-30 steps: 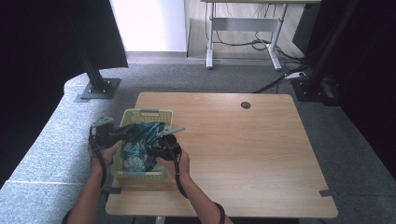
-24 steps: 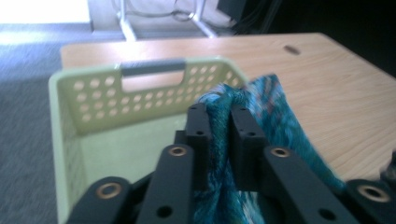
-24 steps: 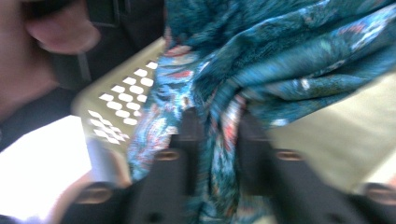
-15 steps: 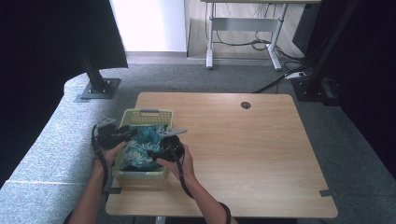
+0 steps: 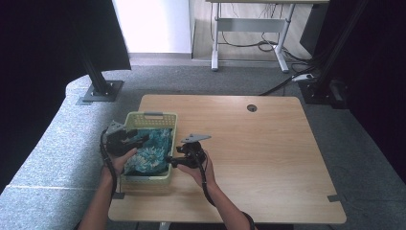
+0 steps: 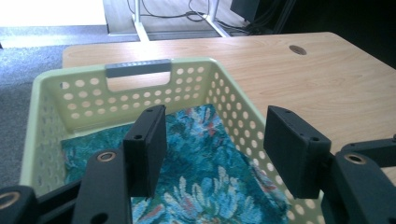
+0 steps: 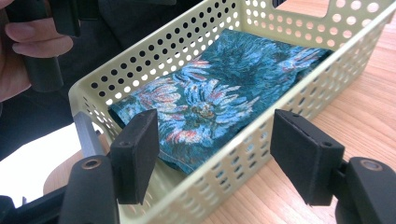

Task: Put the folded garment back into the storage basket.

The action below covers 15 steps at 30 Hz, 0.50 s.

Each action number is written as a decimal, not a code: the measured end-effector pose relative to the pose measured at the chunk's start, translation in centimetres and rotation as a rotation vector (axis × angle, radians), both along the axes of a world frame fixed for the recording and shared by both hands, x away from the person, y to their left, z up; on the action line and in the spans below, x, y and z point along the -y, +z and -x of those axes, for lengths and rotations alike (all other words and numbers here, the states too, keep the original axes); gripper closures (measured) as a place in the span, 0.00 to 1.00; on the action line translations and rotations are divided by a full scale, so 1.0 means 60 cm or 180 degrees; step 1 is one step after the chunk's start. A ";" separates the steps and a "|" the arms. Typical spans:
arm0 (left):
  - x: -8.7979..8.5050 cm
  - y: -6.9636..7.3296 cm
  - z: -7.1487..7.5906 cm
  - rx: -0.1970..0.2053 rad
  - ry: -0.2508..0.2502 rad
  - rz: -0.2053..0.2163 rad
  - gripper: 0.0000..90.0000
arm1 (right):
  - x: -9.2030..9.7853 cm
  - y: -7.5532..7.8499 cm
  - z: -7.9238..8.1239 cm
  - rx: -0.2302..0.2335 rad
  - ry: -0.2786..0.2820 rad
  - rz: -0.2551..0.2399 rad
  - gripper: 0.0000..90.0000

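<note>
A pale green perforated basket [image 5: 151, 115] stands on the wooden table's left side, with a folded teal floral cloth [image 5: 148, 152] lying flat inside. My left gripper [image 5: 141, 139] hovers over the basket's left rim, and its jaws have just been opening with nothing between them. In the left gripper view the open gripper [image 6: 217, 140] looks down over the cloth [image 6: 196, 163] toward the basket's far wall [image 6: 93, 93]. My right gripper [image 5: 168, 160] sits just outside the right wall, its jaws likewise just opened and empty. From the right gripper view [image 7: 215, 149], the cloth [image 7: 224, 88] lies beyond the near basket wall [image 7: 243, 154].
The table [image 5: 268, 158] stretches bare to the right, with a cable hole [image 5: 252, 108] near its far edge. A black stand base [image 5: 100, 91] sits on the grey floor at the left. The other hand [image 7: 32, 46] shows beyond the basket in the right gripper view.
Both grippers were together over the cloth in the basket. They have drawn apart, left toward the left rim, right off the basket's right side, and the cloth stays in the basket.
</note>
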<state>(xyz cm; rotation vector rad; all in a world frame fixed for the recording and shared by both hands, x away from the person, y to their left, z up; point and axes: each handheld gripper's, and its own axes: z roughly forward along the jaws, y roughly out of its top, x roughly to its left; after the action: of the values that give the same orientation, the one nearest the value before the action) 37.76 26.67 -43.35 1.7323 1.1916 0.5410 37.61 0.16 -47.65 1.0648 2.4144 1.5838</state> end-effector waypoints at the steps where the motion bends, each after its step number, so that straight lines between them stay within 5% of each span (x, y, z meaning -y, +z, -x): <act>1: 0.003 0.001 0.002 0.0008 -0.0003 0.0002 0.44 | 0.004 0.000 0.000 0.0008 0.0006 -0.0001 0.36; 10: 0.024 -0.002 0.027 0.0014 -0.0075 -0.0004 0.45 | 0.042 0.009 0.014 0.0145 -0.0013 0.0020 0.36; 15: 0.039 -0.002 0.042 0.0059 -0.0106 0.0020 0.45 | 0.067 0.012 0.025 0.0250 -0.0019 0.0188 0.36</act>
<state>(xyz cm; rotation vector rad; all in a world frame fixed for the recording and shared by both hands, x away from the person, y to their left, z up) 35.24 24.31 -43.45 1.7353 1.1483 0.5319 36.10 -3.87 -46.96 0.9801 2.3888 1.5124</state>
